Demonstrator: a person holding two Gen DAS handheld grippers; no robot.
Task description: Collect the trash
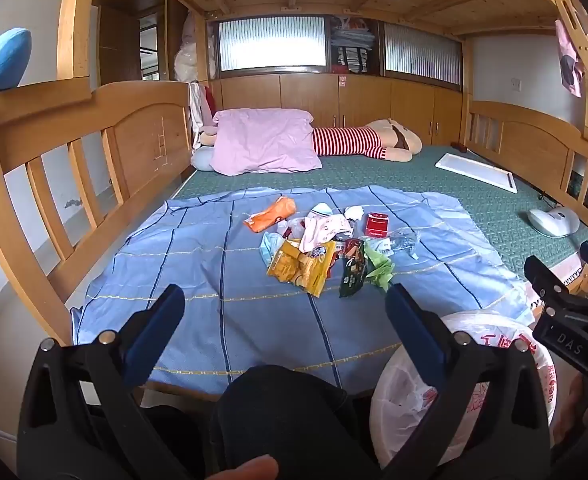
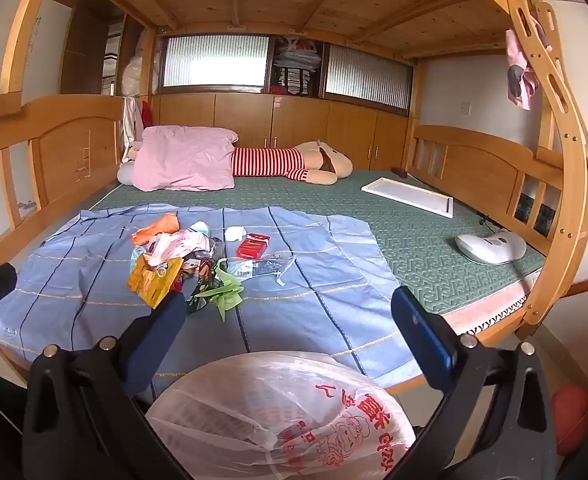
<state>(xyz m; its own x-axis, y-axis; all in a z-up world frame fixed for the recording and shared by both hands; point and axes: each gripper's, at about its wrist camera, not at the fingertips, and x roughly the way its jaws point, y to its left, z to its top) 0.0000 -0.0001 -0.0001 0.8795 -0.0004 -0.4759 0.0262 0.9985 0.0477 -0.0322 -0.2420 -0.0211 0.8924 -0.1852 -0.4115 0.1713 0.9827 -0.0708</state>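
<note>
Left wrist view: the left gripper [image 1: 286, 300] hangs over the near edge of the bed with its blue-padded jaws spread wide and nothing between them. The heap of crumpled wrappers [image 1: 321, 248] lies straight ahead on the blue striped sheet [image 1: 198, 280], well apart from the fingertips, with the yellow crinkled snack bag [image 1: 299, 266] nearest, its long axis slanting from far left to near right. A white bin lined with a red-printed plastic bag [image 1: 473, 364] sits low to the right.

Right wrist view: the right gripper [image 2: 288, 304] is likewise wide open and empty, directly above the lined bin [image 2: 278, 412]. The wrapper heap [image 2: 186, 260] lies ahead and to the left, so the left gripper is probably the better placed to reach it.
</note>
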